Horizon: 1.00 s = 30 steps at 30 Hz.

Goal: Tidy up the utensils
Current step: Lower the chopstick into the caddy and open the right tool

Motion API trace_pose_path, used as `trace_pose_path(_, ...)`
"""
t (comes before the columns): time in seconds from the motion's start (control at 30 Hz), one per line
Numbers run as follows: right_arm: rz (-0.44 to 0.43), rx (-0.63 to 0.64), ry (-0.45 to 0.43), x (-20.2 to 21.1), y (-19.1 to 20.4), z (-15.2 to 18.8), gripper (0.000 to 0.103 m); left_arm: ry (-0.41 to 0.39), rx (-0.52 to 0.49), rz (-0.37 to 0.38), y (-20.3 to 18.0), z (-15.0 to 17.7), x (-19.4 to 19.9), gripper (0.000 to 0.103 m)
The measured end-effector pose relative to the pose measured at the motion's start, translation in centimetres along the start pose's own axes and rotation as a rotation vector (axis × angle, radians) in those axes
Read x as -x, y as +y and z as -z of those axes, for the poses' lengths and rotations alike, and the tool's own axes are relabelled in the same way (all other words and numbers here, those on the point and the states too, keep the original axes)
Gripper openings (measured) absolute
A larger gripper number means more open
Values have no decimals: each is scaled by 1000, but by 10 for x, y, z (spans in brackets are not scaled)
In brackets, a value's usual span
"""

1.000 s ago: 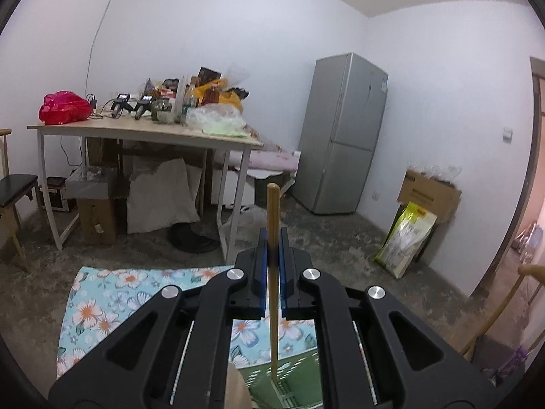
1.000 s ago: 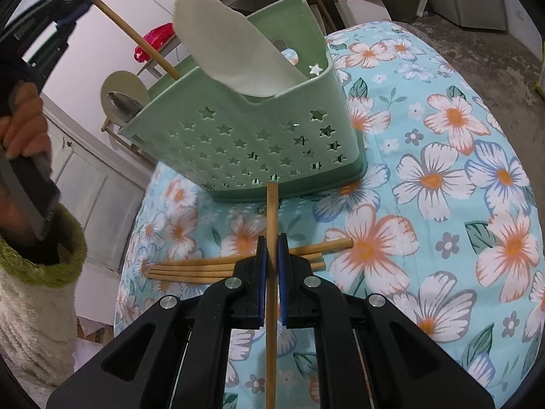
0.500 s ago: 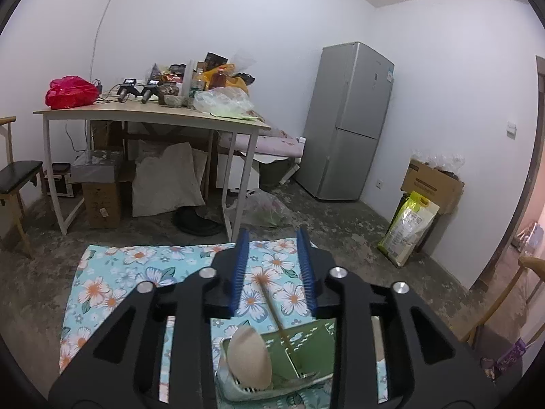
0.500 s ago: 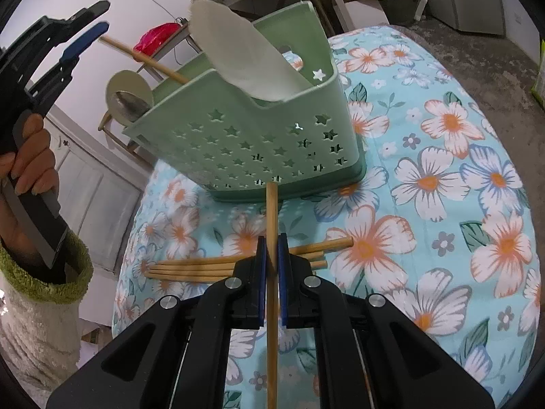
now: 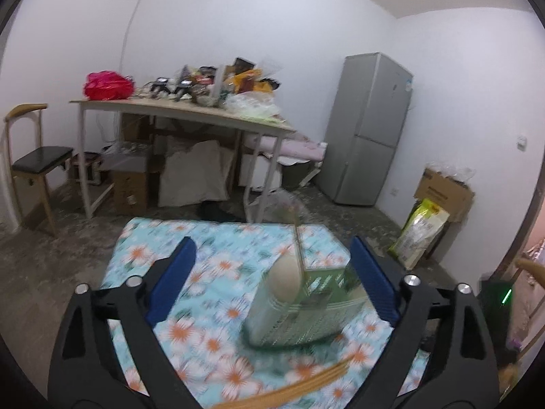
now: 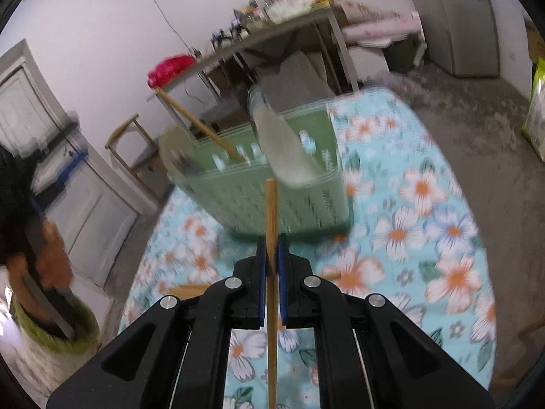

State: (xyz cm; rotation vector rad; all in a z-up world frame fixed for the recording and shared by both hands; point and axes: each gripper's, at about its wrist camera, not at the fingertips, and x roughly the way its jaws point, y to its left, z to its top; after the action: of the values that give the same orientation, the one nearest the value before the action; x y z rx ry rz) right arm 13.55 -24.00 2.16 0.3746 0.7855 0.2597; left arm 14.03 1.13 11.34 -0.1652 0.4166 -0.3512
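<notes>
A caddy [image 6: 272,201] is sitting on the cloth [image 6: 425,238], with a chopstick [image 6: 201,126] and ladle [image 6: 279,143] leaning in it. Loose chopsticks [image 5: 306,383] are lying before it.

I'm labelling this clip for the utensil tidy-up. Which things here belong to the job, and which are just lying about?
Part of the job:
- green perforated plastic utensil basket
- wooden chopstick clamped in the right gripper
- loose wooden chopsticks on the floral cloth
- pale flat spatula in the basket
- left gripper, open and empty

Just lying about:
- grey fridge
- cluttered white table
- red bag
- cardboard box
</notes>
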Motion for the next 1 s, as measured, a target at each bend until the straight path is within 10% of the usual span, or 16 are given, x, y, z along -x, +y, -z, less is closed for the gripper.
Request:
trace_pose_path(0.67,-16,286,-436,89,90,-136,6,179,41,-280,51,110,38,95)
trace_pose_path(1.0,67,339,-383,14,97,-146,6,215,28,-249,39,127,35,95)
